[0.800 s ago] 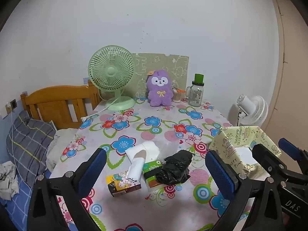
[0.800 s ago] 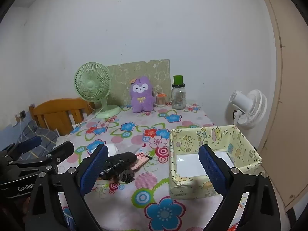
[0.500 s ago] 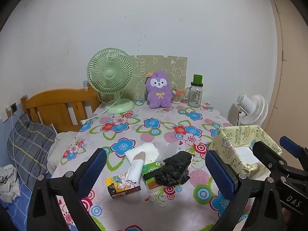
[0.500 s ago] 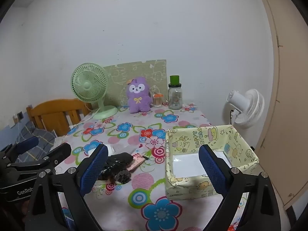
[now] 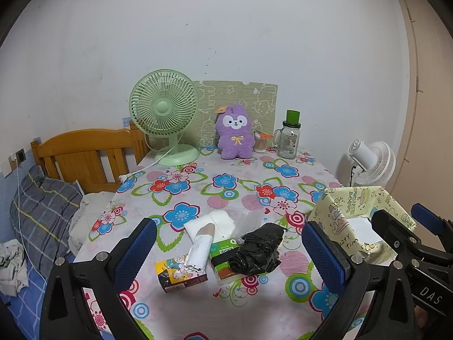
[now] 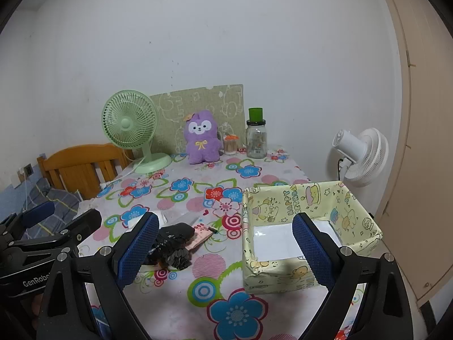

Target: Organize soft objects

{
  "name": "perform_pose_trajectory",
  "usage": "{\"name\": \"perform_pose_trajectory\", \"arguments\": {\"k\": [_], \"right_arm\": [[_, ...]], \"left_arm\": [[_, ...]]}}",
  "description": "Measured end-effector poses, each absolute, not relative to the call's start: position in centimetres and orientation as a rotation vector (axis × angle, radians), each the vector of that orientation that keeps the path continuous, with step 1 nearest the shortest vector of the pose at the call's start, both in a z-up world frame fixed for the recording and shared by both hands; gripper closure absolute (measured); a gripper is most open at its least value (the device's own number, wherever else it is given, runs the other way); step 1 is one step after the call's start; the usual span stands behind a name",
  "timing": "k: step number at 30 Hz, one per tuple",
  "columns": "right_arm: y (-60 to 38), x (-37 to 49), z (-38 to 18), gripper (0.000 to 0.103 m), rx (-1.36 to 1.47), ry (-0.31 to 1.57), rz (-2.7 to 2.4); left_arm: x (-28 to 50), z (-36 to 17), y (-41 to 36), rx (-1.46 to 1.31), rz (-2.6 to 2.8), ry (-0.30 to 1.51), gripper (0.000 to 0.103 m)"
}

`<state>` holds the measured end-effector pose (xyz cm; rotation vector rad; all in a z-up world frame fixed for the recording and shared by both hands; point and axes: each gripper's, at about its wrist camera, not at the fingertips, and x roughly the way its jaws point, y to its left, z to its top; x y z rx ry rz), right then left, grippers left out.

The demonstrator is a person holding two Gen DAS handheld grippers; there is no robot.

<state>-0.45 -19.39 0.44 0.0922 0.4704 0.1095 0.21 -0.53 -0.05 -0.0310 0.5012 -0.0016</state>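
A crumpled black plastic bag lies on the flowered tablecloth beside a green tissue pack, a white paper roll and a small printed carton. A yellow patterned box with a white floor stands at the right. A purple plush toy sits at the far edge. My left gripper is open, hovering near the pile. My right gripper is open between the bag and the box, holding nothing.
At the back stand a green desk fan, a glass jar with a green lid and a small pot of sticks. A white fan stands beyond the table's right edge; a wooden bed frame and bedding lie left.
Both views have drifted slightly back and up, so the table objects sit a little lower and smaller. Both grippers stay open and nothing on the table has moved.
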Motion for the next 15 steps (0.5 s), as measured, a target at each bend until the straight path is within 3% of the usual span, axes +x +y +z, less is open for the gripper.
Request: {"name": "perform_pose_trajectory", "arguments": {"k": [15], "right_arm": [[-19.15, -0.22, 0.53, 0.006, 0.084, 0.477, 0.101]], "left_arm": [[0.32, -0.14, -0.37, -0.034, -0.001, 0.499, 0.000]]}}
